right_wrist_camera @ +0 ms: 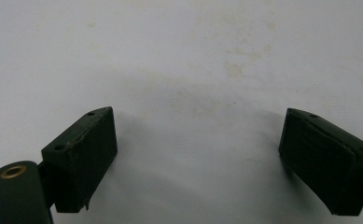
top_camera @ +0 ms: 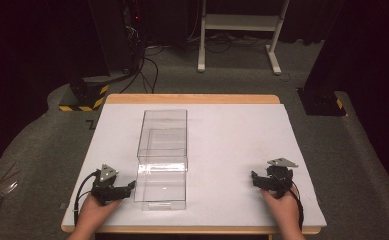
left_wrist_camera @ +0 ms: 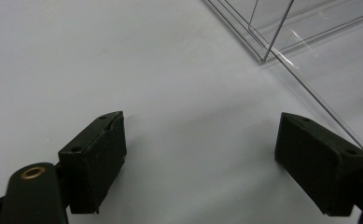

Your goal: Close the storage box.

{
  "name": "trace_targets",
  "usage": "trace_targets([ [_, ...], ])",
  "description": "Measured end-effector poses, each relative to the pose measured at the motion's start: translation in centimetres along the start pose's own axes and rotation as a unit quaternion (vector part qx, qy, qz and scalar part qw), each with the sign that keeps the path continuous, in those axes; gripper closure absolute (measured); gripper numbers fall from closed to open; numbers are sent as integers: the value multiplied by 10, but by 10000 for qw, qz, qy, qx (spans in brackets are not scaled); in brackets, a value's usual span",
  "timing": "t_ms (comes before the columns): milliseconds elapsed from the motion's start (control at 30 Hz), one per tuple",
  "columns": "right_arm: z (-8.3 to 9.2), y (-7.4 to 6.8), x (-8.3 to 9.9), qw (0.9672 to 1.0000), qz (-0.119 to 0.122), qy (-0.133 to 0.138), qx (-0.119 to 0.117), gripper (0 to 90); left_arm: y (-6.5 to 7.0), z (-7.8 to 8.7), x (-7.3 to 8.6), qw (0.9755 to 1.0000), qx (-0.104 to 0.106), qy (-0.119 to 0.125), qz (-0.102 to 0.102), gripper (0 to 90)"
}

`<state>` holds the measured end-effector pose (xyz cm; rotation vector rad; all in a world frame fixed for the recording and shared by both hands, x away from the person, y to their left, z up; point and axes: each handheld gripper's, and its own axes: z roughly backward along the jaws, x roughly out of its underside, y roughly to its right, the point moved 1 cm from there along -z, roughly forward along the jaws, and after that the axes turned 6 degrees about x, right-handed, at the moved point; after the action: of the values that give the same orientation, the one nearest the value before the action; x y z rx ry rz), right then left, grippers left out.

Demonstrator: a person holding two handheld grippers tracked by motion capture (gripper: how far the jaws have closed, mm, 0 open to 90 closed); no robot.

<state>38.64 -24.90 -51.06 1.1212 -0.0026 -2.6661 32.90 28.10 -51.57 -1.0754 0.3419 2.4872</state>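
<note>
At the near edge of the desk (top_camera: 232, 125), a person's two hands come in from below, each holding a gripper. The left hand (top_camera: 94, 210) holds the left gripper (top_camera: 127, 189) low over the white desk top, just beside the near left corner of a clear plastic box (top_camera: 162, 165). From the left gripper view, its fingers (left_wrist_camera: 95, 158) stand wide apart with nothing between them but bare white surface, and the clear box's corner and edges cross the upper right of that view, close to the right finger but apart from it.

The right hand (top_camera: 282, 210) holds the right gripper (top_camera: 256, 179) near the desk's right side, well apart from the box. A grey three-cornered plate (top_camera: 282, 162) sits on top of it. In the right gripper view its fingers (right_wrist_camera: 83, 156) are likewise spread wide and empty, over white surface carrying faint brownish smudges (right_wrist_camera: 230, 70).

The clear box lies a little left of the desk's middle, long axis running away from the person; it looks like two transparent sections, a nearer one and a farther one, overlapping at mid length. It appears empty.

Beyond the desk's wooden far edge lies grey carpet (top_camera: 222, 77). Farther off are a yellow-and-black striped base (top_camera: 82, 97) at left, dark cables (top_camera: 147, 65), and the white legs of a frame (top_camera: 237, 30) against a dark background.
</note>
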Motion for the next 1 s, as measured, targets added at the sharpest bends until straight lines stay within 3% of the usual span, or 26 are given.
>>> trace_targets([
  [1000, 0, 0, 0, 10000, 14, 29, -1, 112, 3, 2, 2, 9998, -139, 42, 106, 200],
])
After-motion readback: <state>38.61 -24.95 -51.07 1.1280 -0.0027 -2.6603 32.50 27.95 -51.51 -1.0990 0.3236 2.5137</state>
